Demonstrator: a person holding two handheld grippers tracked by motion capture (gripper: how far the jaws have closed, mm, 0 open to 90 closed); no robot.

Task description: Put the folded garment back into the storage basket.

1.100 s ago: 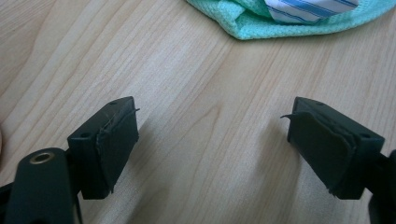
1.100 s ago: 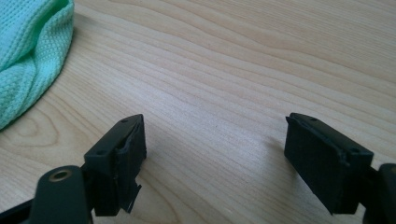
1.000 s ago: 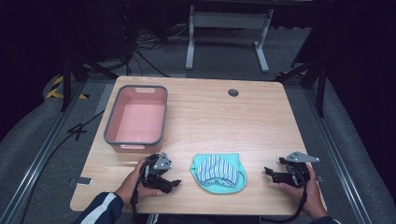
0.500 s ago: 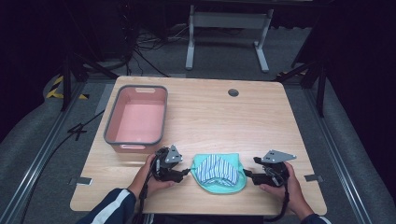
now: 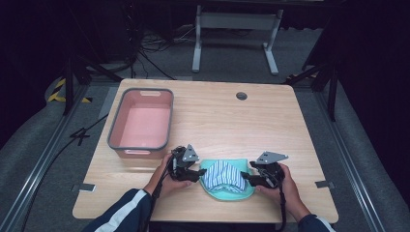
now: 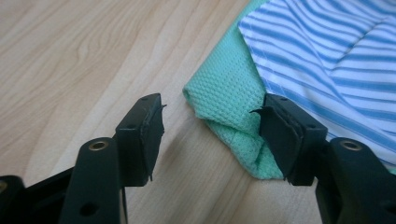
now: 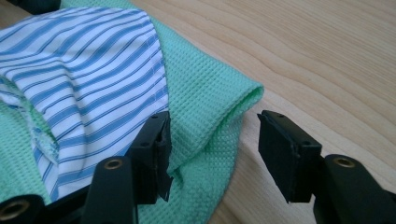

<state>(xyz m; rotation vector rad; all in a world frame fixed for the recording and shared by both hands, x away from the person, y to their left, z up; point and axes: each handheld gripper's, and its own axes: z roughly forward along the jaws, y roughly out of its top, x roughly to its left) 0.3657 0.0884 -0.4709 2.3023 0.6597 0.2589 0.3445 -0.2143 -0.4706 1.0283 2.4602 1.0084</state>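
Pink bin (image 5: 142, 124) holds nothing; cloths (image 5: 223, 176) lie outside.

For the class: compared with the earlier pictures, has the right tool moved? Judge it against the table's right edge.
Yes. The right tool has moved left, away from the table right edge, up to the green cloth. Its jaws have just been closing around that cloth's folded edge.

No readable text, labels, brands or numbers on anything in these pictures.
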